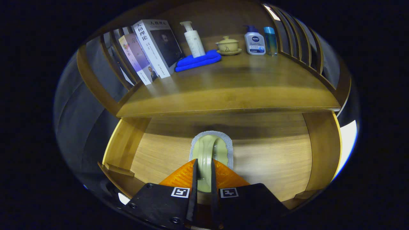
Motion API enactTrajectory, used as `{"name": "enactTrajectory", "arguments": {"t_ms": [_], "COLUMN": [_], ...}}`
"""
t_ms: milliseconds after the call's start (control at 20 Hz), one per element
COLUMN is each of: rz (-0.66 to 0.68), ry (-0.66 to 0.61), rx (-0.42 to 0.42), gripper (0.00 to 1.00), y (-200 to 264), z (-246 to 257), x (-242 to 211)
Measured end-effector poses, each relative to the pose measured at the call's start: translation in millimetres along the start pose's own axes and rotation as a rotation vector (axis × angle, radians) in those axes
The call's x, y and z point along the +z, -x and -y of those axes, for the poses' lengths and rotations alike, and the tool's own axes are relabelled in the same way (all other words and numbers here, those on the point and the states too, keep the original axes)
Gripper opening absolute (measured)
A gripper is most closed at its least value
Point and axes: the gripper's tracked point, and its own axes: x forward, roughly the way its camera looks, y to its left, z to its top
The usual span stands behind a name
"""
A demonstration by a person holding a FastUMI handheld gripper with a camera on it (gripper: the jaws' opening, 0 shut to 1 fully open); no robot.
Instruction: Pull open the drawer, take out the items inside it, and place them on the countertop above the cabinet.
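Note:
The drawer (271, 159) stands pulled open below the wooden countertop (230, 86), its pale wood floor showing. In it is a scrubber (220, 143) with a pale green arched handle on a grey pad. My gripper (203, 163) is over it, and both orange fingers (188, 175) press on the green handle from either side. I cannot tell whether the pad rests on the drawer floor or hangs just above it.
At the back of the countertop stand leaning books (153, 44), a white pump bottle (194, 40) on a folded blue cloth (198, 60), a lidded cup on a saucer (227, 45), a white-and-blue bottle (254, 41) and a small blue bottle (270, 40). Curved wooden rails (300, 44) fence both sides.

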Motion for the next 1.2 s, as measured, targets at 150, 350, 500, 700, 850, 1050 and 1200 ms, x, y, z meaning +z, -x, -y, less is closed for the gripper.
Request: {"name": "enactTrajectory", "arguments": {"t_ms": [150, 350, 500, 700, 850, 1050, 1200], "rz": [0.031, 0.066, 0.086, 0.147, 0.183, 0.243, 0.266], "ry": [-0.006, -0.022, -0.013, 0.028, 0.004, -0.015, -0.039], "rx": [0.042, 0.084, 0.115, 0.130, 0.163, 0.152, 0.129], "gripper": [0.20, 0.20, 0.20, 0.20, 0.20, 0.20, 0.20], "y": [24, 53, 73, 88, 93, 90, 81], "z": [-7, -14, -23, -28, -36, -29, -22], "x": [7, 14, 20, 40, 58, 95, 116]}}
